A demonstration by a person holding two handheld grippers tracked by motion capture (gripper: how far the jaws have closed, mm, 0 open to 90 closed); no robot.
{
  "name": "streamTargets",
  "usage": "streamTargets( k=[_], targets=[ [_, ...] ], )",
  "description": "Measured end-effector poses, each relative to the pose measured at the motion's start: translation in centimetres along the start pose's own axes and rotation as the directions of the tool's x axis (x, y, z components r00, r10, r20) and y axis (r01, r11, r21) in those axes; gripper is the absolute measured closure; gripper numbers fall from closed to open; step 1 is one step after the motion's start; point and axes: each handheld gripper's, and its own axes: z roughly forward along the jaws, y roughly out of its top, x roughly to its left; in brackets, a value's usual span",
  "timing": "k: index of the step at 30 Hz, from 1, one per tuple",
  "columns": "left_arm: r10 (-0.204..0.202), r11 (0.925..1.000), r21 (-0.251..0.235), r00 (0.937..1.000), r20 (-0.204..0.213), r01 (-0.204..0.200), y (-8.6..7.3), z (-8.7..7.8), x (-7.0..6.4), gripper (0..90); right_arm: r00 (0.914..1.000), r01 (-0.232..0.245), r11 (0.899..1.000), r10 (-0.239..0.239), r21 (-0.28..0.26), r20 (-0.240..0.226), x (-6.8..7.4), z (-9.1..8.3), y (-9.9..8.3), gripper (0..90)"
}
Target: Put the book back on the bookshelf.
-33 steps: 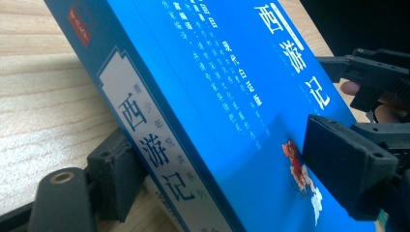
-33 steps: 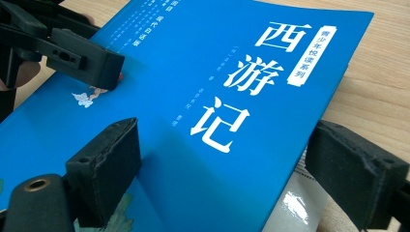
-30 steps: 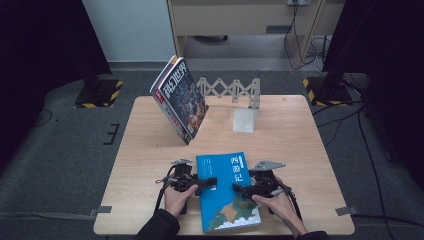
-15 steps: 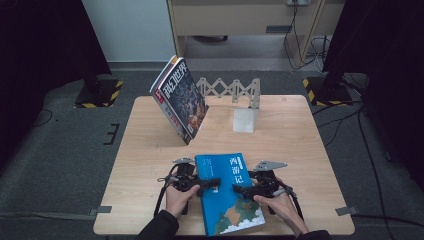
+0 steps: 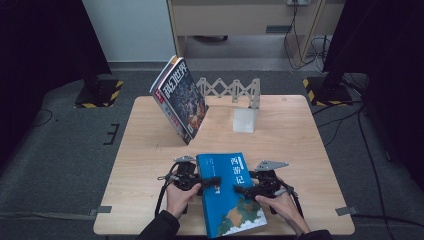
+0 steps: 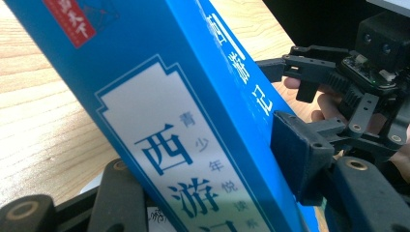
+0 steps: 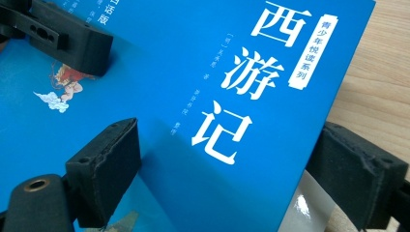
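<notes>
Book (image 5: 227,192), blue, is lying at the table's (image 5: 310,150) 6 o'clock edge, cover up, and is being clamped from both sides. Left gripper (image 5: 202,180) is biting its spine edge; right gripper (image 5: 250,189) is biting the opposite long edge, one jaw above the cover and one below in the right gripper view. Compared with a second ago, the book is sitting slightly nearer the person and a touch more skewed, both grips unchanged: likely the start of a lift, with the hold looking secure. Long axis is running from 11 to 5 o'clock, title end pointing away toward 11. Second book (image 5: 181,99) is leaning at 11 o'clock against the folding rack (image 5: 230,90), which is standing at 12, well apart from the grippers.
</notes>
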Motion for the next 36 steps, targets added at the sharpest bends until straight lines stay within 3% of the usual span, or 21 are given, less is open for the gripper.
streamTargets(
  k=[7, 10, 19, 26, 36],
  targets=[
    [0.036, 0.9993, 0.008, 0.9989, -0.03, -0.036, 0.24, 0.22, -0.88, 43.4, 1.0, -0.003, 1.0, 0.003, 0.003, -0.005, -0.07, -0.15, 0.02, 14.1],
    [0.025, 0.9993, 0.029, 0.9993, -0.027, -0.025, 0.22, 0.16, -0.94, 45.3, 1.0, -0.002, 1.0, 0.002, 0.001, -0.01, -0.05, -0.11, 0.03, 14.6],
    [0.005, 0.9995, 0.032, 0.9999, -0.011, -0.004, 0.21, 0.28, -0.66, 46.9, 1.0, 0.007, 1.0, -0.007, 0.01, -0.005, 0.01, -0.07, 0.09, 15.0],
    [-0.043, 0.9982, 0.041, 0.9991, 0.005, 0.043, 0.22, 0.26, -0.32, 49.9, 1.0, 0.008, 1.0, -0.008, 0.014, -0.004, -0.01, -0.07, 0.15, 15.7],
    [-0.016, 0.9999, -0.002, 0.9996, 0.025, 0.016, 0.58, -0.28, -0.94, 51.6, 0.9993, 0.036, 0.998, -0.036, -0.042, 0.005, 0.11, -0.87, 0.41, 21.6]
  ],
)
